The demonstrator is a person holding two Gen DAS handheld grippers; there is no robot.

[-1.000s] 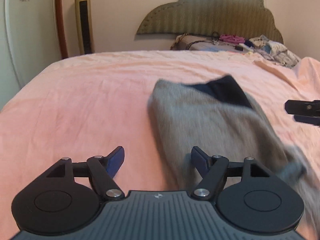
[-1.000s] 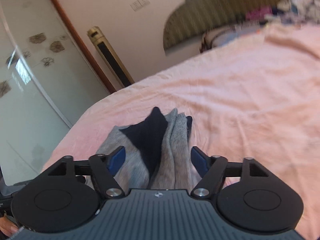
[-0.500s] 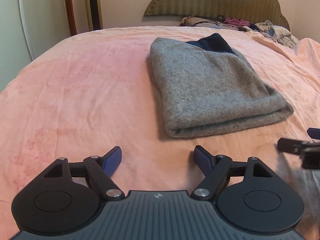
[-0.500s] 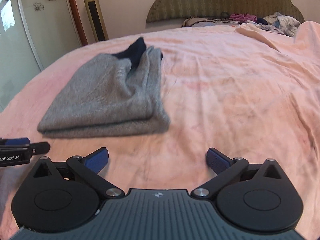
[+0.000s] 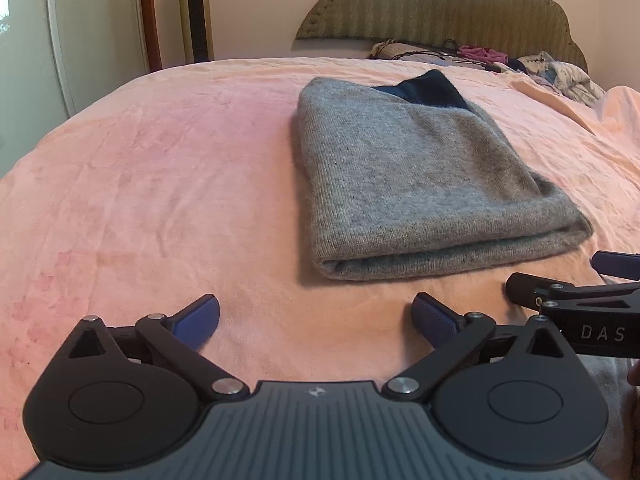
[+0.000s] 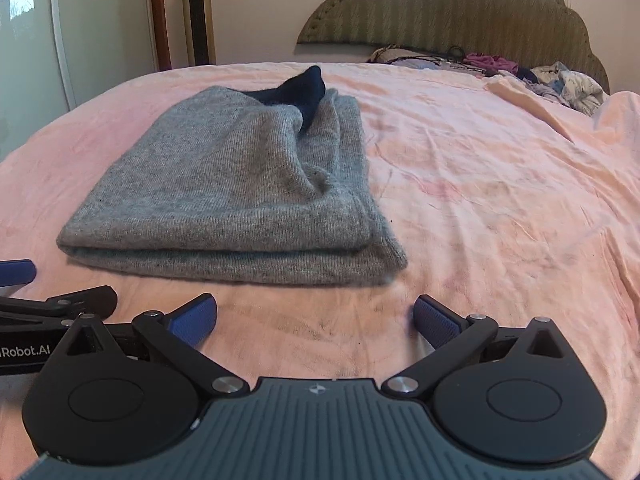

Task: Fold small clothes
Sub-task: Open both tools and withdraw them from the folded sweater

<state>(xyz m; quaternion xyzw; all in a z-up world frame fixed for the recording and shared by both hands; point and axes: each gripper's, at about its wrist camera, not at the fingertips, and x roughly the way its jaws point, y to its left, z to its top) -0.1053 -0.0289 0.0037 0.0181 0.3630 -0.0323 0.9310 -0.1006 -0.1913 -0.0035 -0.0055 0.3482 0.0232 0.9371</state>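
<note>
A grey knit garment with a dark navy part at its far end lies folded flat on the pink bed cover. It also shows in the right wrist view. My left gripper is open and empty, just short of the garment's near edge. My right gripper is open and empty, near the garment's near right corner. Each gripper shows at the edge of the other's view: the right one and the left one.
A pile of loose clothes lies at the head of the bed under the padded headboard. A gold tower fan and a glass wardrobe door stand at the far left. A ridge of bed cover runs at the right.
A second ago both grippers were close over the garment and moving. Both have drawn back toward the near edge of the bed; the garment now lies still and folded.
</note>
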